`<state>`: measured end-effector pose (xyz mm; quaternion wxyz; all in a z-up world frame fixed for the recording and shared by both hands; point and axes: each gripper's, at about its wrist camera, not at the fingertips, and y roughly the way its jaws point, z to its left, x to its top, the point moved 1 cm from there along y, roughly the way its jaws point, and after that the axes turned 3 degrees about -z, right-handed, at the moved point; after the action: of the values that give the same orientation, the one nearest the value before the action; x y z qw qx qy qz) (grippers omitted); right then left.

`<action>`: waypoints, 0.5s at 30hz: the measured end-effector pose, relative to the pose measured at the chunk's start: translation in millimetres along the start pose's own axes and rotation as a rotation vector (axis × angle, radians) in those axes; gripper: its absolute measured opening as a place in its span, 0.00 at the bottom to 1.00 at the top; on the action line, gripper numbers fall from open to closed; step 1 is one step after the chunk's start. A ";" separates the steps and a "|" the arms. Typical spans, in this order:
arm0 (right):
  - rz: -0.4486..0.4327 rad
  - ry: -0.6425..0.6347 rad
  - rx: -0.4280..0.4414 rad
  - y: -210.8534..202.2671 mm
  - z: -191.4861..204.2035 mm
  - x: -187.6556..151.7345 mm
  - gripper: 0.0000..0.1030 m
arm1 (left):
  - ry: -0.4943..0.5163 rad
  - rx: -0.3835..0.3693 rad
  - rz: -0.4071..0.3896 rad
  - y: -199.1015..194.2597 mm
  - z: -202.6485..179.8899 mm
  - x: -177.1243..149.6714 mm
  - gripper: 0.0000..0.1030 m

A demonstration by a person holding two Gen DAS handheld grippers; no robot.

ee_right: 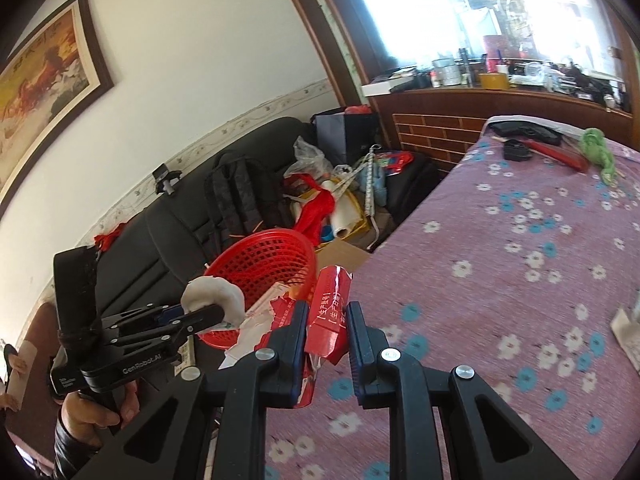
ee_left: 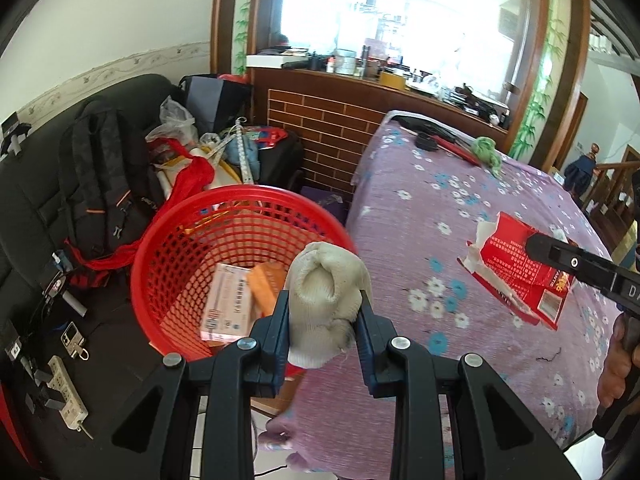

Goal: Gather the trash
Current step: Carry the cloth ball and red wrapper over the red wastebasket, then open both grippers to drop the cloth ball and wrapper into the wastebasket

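My left gripper (ee_left: 323, 312) is shut on a grubby white knitted glove (ee_left: 326, 292), held at the near rim of a red mesh basket (ee_left: 168, 240). The basket holds a pink-and-white box (ee_left: 228, 306) and an orange packet (ee_left: 266, 286). My right gripper (ee_right: 327, 326) is shut on a torn red carton (ee_right: 330, 312) with white paper hanging from it, over the edge of the purple flowered bed (ee_right: 500, 280). In the left wrist view the torn red carton (ee_left: 516, 264) hangs to the right above the bed. In the right wrist view the left gripper (ee_right: 208, 314) with the glove (ee_right: 214, 294) is in front of the basket (ee_right: 264, 256).
A black sofa (ee_left: 36, 200) beside the basket carries a backpack (ee_left: 100, 176), bags and red cloth. A power strip (ee_left: 66, 392) lies on it at lower left. At the bed's far end are a green cloth (ee_left: 486, 150), a red stick and dark items. A brick-patterned counter (ee_left: 332, 120) stands behind.
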<state>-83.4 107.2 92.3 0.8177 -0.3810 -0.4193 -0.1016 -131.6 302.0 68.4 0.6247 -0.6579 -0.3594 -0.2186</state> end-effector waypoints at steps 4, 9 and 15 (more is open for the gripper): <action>0.014 -0.006 0.031 19.7 11.7 3.6 0.20 | -0.019 0.004 -0.004 2.9 11.8 4.2 0.30; 0.032 -0.005 0.061 45.5 21.6 12.2 0.20 | -0.043 0.012 -0.012 4.0 26.3 8.5 0.30; 0.051 -0.015 0.073 72.1 35.0 18.8 0.20 | -0.068 0.019 -0.015 6.0 44.2 11.1 0.30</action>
<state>-57.9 184.6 80.5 0.8302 -0.3622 -0.4191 -0.0627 -127.1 347.7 67.1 0.6168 -0.6561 -0.3874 -0.1976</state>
